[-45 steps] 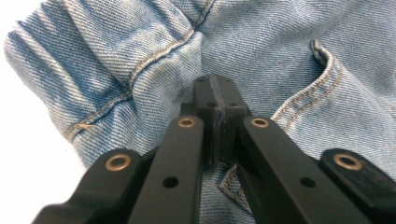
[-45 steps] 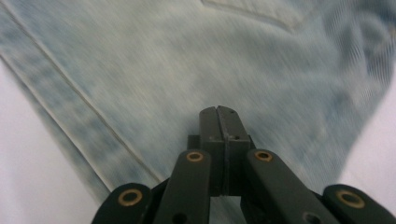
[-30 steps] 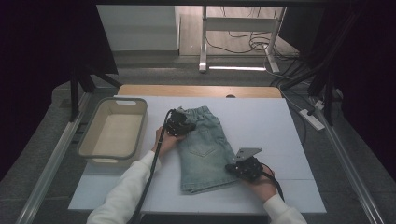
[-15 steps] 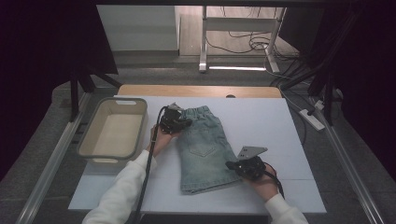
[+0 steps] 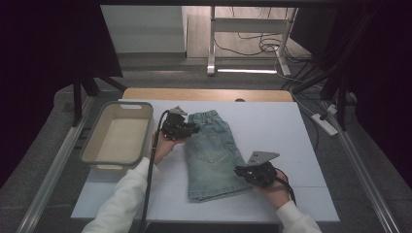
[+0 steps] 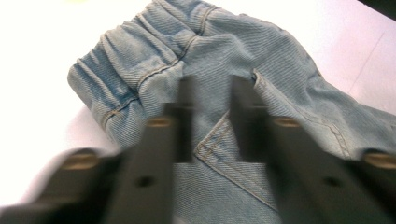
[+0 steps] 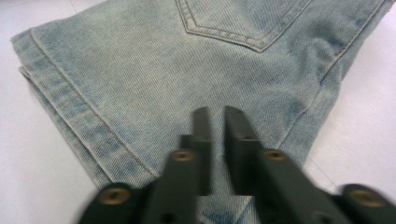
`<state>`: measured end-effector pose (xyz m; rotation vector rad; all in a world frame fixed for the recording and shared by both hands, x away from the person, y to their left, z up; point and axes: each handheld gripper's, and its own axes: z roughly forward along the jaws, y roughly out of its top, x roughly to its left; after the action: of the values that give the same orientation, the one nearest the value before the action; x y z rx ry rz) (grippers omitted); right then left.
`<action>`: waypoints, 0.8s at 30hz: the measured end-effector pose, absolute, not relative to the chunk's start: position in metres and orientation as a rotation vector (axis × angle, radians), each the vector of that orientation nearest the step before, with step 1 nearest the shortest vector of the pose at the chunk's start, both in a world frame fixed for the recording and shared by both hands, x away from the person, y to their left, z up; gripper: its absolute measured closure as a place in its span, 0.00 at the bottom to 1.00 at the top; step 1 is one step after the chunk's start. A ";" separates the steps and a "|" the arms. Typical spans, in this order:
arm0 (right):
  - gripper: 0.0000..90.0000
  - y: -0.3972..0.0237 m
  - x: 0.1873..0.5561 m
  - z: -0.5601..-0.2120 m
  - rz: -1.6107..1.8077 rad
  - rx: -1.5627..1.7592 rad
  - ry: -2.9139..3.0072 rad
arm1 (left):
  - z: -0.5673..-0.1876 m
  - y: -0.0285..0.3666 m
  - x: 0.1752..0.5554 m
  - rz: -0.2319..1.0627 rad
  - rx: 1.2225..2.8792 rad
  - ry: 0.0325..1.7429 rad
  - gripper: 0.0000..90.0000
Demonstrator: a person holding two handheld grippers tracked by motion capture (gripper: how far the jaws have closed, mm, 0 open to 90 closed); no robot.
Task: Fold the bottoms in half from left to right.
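Left gripper (image 5: 190,129) higher over denim shorts (image 5: 214,155), fingers opening; tub (image 5: 92,141) beside.

High view dim, dark surround; gripper views bright, table (image 6: 42,56) glaring white, near tongs blurred.

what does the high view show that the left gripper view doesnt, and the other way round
High view alone: the beige tub left of the shorts, the right gripper at the hem, the whole white table.

Left gripper view alone: close up, the left gripper with its fingers parted, having just opened, with denim behind the gap; pocket stitching.

Both: the folded denim shorts and the gathered waistband.
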<state>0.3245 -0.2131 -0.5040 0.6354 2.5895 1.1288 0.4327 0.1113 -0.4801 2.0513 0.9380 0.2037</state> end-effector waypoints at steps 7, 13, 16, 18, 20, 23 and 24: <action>0.61 -0.210 0.324 -0.505 1.136 0.623 2.591 | -0.470 0.108 0.424 0.207 2.061 0.943 0.42; 0.47 -0.211 0.325 -0.496 1.196 0.601 2.602 | -0.462 0.109 0.413 0.220 2.066 0.941 0.29; 0.42 -0.211 0.327 -0.490 1.232 0.576 2.604 | -0.460 0.109 0.408 0.211 2.080 0.931 0.25; 0.40 -0.211 0.329 -0.486 1.253 0.564 2.607 | -0.459 0.110 0.404 0.204 2.094 0.926 0.24; 0.38 -0.211 0.329 -0.482 1.268 0.552 2.607 | -0.459 0.112 0.399 0.204 2.108 0.924 0.23; 0.36 -0.210 0.329 -0.477 1.278 0.527 2.618 | -0.459 0.116 0.390 0.211 2.111 0.935 0.22; 0.35 -0.210 0.329 -0.474 1.277 0.517 2.624 | -0.459 0.118 0.389 0.212 2.110 0.938 0.22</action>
<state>0.3294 -0.2099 -0.4742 0.5171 2.6241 1.2773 0.3887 0.1179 -0.4589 2.1100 0.9382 0.2122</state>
